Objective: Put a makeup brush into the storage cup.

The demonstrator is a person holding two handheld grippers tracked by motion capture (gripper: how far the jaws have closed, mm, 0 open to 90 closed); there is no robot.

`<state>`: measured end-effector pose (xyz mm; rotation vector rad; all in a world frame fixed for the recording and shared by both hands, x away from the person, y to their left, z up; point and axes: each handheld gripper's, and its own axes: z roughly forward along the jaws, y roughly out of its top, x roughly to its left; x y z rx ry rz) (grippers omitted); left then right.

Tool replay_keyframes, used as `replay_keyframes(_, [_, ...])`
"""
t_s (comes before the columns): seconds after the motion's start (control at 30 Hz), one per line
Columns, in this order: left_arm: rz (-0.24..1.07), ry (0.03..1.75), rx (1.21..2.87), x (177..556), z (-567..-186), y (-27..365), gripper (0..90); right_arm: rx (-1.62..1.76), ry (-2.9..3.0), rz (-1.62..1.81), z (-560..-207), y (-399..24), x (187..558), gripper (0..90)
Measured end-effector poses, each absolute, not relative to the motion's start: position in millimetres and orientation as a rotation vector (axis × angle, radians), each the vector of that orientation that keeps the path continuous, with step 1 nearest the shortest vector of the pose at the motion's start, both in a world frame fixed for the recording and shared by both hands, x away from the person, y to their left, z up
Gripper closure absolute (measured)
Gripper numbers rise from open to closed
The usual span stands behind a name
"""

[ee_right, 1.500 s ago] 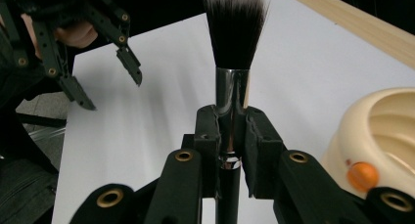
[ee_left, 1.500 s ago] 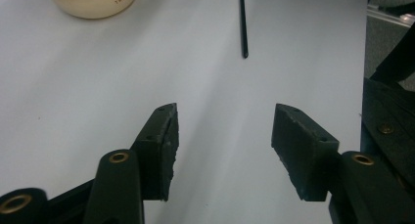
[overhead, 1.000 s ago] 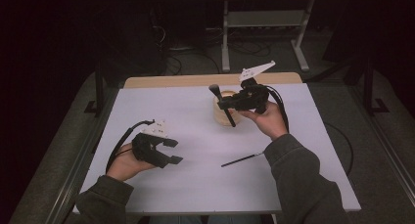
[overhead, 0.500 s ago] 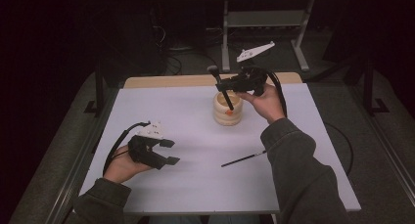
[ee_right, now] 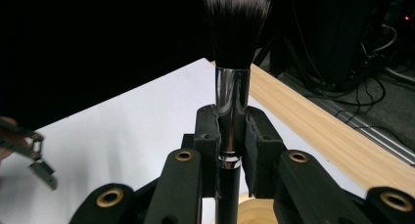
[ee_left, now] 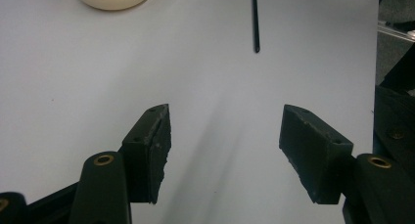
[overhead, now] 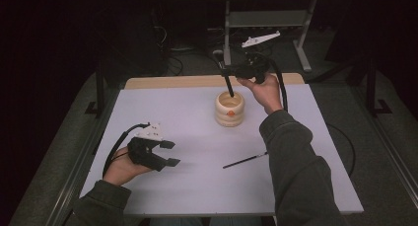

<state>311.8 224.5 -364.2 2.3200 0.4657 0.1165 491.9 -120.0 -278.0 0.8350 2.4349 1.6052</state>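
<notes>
- White sheeting covers the table [overhead: 197, 186], with a strip of pale wood along its far edge; dark floor and cables lie beyond it.
- Dark-sleeved, the person's right forearm [overhead: 296, 171] reaches from the near edge toward the far side of the table, and the left hand rests on the near left part of the sheet.
- Black and held above the far middle of the table, the right gripper [overhead: 241, 70] has its fingers [ee_right: 208, 136] clamped on the silver ferrule of a makeup brush [ee_right: 234, 77].
- Cream-coloured, a ribbed ceramic pot [overhead: 229, 108] stands on the far middle of the table, just below the right gripper.
- In the high view the makeup brush hangs nearly upright, bristles at the top; its dark handle points down into the mouth of the pot, and whether it touches the inside I cannot tell.
- Resting by the near left edge, the left gripper [overhead: 170, 153] points across the table; its fingers [ee_left: 149, 150] stand apart with nothing between them, over bare white sheet.
- Thin and dark, a second brush [overhead: 245, 160] lies flat on the sheet near the right forearm, well apart from the pot and from the left gripper.
</notes>
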Motion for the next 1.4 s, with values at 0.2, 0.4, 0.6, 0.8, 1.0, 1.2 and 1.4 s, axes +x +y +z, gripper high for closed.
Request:
replay_keyframes(0.2, [0.11, 0.473, 2.316, 311.0, -363.5, 226.0, 35.9, 0.899, 2.429, 1.58, -291.0, -122.9, 500.6, 76.8])
replay_keyframes(0.4, [0.11, 0.47, 2.307, 310.8, -364.9, 225.1, 35.5, 0.94, 2.426, 1.568, -299.7, -122.0, 505.3, 76.7])
replay_keyframes(0.6, [0.104, 0.458, 2.313, 311.3, -364.4, 225.9, 35.3, 0.961, 2.425, 1.561, -307.9, -120.8, 507.4, 76.7])
replay_keyframes(0.8, [0.105, 0.463, 2.308, 312.1, -365.6, 225.6, 34.9, 0.963, 2.443, 1.534, -315.1, -118.2, 509.2, 76.6])
replay_keyframes(1.0, [0.117, 0.444, 2.315, 313.1, -364.7, 227.1, 35.4, 0.967, 2.443, 1.52, -319.6, -117.3, 509.6, 76.5])
replay_keyframes(1.2, [0.111, 0.451, 2.305, 311.9, -365.0, 225.3, 35.3, 0.988, 2.409, 1.554, -330.1, -121.2, 508.1, 76.4])
replay_keyframes(1.4, [0.097, 0.466, 2.306, 312.0, -367.1, 224.3, 34.7, 1.012, 2.415, 1.545, -340.3, -124.6, 505.9, 75.9])
